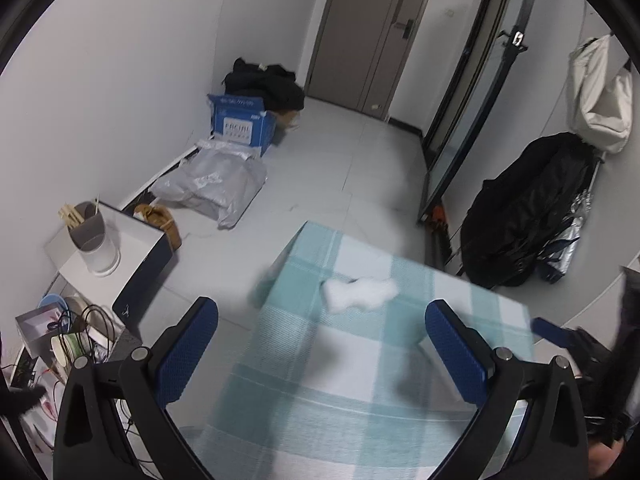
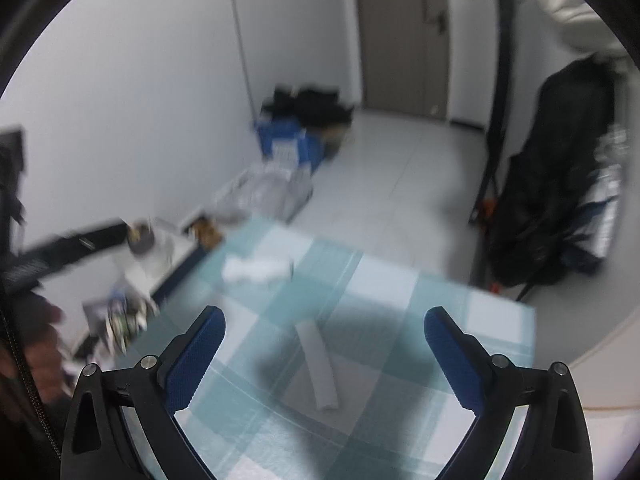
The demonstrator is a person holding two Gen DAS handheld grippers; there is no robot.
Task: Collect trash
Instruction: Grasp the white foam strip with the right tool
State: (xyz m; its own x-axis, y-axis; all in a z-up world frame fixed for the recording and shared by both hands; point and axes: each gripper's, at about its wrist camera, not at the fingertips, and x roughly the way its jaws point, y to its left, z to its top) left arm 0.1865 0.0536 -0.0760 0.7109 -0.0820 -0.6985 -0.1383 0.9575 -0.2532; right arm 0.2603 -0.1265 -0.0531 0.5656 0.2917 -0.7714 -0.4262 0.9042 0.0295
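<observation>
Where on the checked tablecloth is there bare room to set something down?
Most of the tablecloth is bare: the near part below the crumpled tissue, and the right side beyond the white roll. The side stand with the cup is crowded.

A woven checked tablecloth (image 1: 360, 380) bears crumpled soft tissue (image 1: 359, 293) and a smooth paper roll (image 2: 318, 366).

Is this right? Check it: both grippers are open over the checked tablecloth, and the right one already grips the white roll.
Not quite. The right gripper is open and empty; the white roll lies loose on the checked tablecloth between its fingers, as the right wrist view shows. The left gripper is open over the cloth too.
</observation>
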